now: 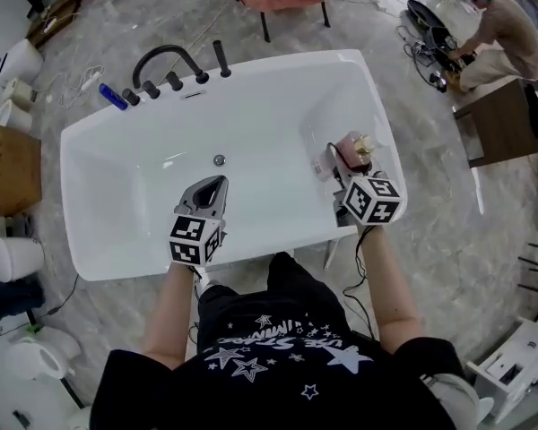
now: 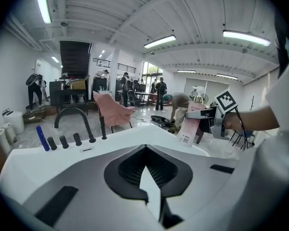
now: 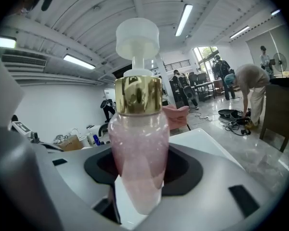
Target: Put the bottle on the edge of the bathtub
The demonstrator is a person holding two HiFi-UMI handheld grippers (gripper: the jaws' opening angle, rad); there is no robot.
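Observation:
A clear pink pump bottle (image 1: 351,147) (image 3: 137,167) with a gold collar and white pump head stands upright between the jaws of my right gripper (image 1: 350,170), which is shut on its body. It hangs over the inner right side of the white bathtub (image 1: 117,141), close to the right rim (image 1: 387,141). In the left gripper view the bottle (image 2: 190,125) shows its label at the right. My left gripper (image 1: 217,184) (image 2: 144,146) hovers over the tub's near side, its jaws closed tip to tip with nothing between them.
A black faucet (image 1: 166,56) with knobs and a blue bottle (image 1: 113,97) sit on the far rim. The drain (image 1: 219,160) is mid-tub. A person (image 1: 498,30) bends by a brown table (image 1: 507,119). A cardboard box (image 1: 9,168) stands at the left.

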